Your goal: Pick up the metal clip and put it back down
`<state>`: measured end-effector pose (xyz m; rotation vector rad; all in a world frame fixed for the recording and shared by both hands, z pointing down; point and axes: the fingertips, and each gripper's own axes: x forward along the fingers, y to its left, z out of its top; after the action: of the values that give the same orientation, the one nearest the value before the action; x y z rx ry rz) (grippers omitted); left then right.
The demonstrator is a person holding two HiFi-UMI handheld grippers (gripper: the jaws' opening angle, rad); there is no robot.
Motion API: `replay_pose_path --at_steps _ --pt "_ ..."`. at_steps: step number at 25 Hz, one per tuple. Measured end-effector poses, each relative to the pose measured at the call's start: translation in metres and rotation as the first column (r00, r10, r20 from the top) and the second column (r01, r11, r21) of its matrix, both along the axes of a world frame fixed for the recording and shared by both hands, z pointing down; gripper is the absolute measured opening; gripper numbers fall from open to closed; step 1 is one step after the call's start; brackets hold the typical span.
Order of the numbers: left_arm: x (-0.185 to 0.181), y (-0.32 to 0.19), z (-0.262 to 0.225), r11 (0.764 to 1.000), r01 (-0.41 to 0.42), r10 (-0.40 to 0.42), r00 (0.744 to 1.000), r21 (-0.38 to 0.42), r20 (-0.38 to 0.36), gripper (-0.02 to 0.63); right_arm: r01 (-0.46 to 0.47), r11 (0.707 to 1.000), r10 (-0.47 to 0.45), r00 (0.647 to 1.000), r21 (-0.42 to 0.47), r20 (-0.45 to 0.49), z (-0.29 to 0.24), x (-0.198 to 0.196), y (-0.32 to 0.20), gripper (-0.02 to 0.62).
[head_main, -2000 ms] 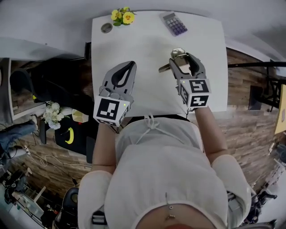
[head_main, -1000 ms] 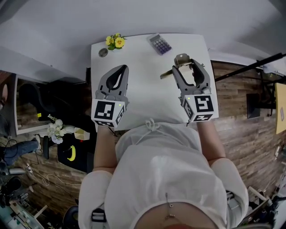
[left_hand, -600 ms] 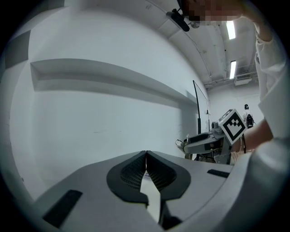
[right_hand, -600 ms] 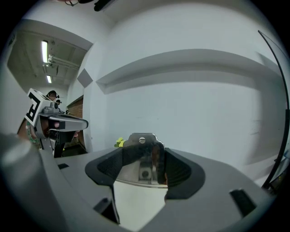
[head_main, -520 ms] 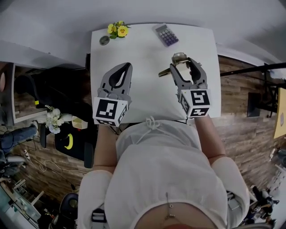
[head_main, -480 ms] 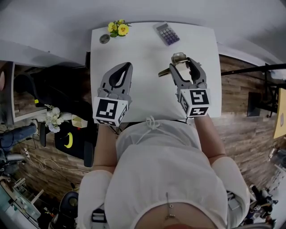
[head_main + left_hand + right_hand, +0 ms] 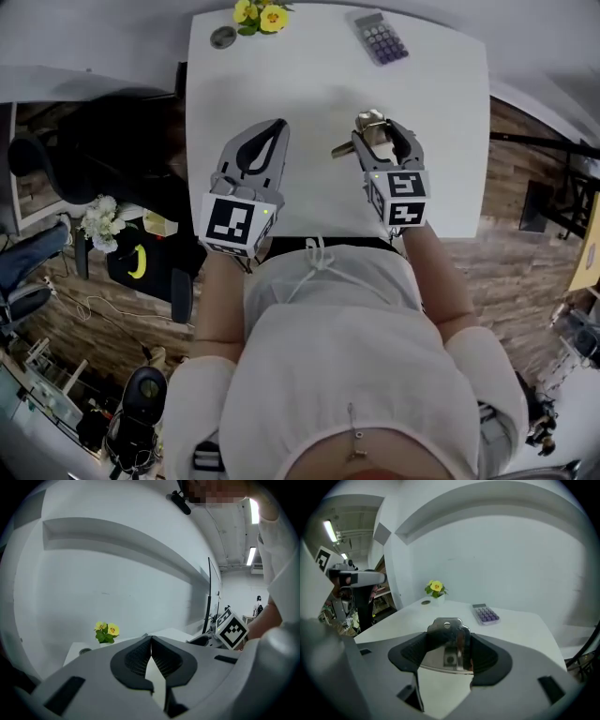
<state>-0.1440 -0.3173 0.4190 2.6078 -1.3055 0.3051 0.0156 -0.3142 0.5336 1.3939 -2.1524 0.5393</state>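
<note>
The metal clip (image 7: 449, 641) is shiny steel with a hole in its top tab. My right gripper (image 7: 446, 649) is shut on it, the black pads pressing its two sides. In the head view the metal clip (image 7: 367, 126) sticks out between the jaws of the right gripper (image 7: 382, 137), over the white table (image 7: 319, 75); I cannot tell whether it touches the tabletop. My left gripper (image 7: 273, 134) hovers over the table's left half, shut with nothing between its pads (image 7: 151, 656).
A purple calculator (image 7: 380, 37) lies at the table's far right, also the calculator (image 7: 485, 613) ahead of the right gripper. A small pot of yellow flowers (image 7: 261, 16) and a round dark disc (image 7: 223, 37) sit at the far left corner.
The head camera has shifted, so the table sits higher and larger in view. Both grippers keep their places over the table, and the right one stays shut on the clip.
</note>
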Motion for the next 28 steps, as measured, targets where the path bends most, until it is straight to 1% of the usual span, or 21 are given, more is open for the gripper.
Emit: replay_pose_path --at_steps 5,11,14,18,28 --pt "-0.005 0.003 0.026 0.999 -0.018 0.019 1.000 -0.038 0.017 0.018 -0.003 0.996 0.001 1.000 -0.089 -0.019 0.043 -0.011 0.007 0.291" --pt "-0.013 0.003 0.050 0.996 -0.020 0.023 0.999 -0.085 0.036 0.018 -0.016 0.987 0.009 0.999 -0.162 -0.041 0.076 -0.019 0.007 0.291" --pt "-0.014 0.006 0.060 0.994 -0.033 0.038 0.998 -0.101 0.049 0.018 -0.036 0.981 0.028 0.999 -0.189 -0.045 0.087 -0.018 0.008 0.291" --pt "-0.018 0.003 0.065 0.993 -0.034 0.039 0.998 -0.110 0.048 0.018 -0.079 0.969 0.078 0.997 -0.233 -0.014 0.095 -0.018 0.009 0.291" --pt "-0.020 -0.005 0.057 0.995 -0.035 0.039 0.998 -0.098 0.049 0.018 -0.118 0.958 0.111 0.993 -0.261 -0.044 0.097 -0.019 0.010 0.298"
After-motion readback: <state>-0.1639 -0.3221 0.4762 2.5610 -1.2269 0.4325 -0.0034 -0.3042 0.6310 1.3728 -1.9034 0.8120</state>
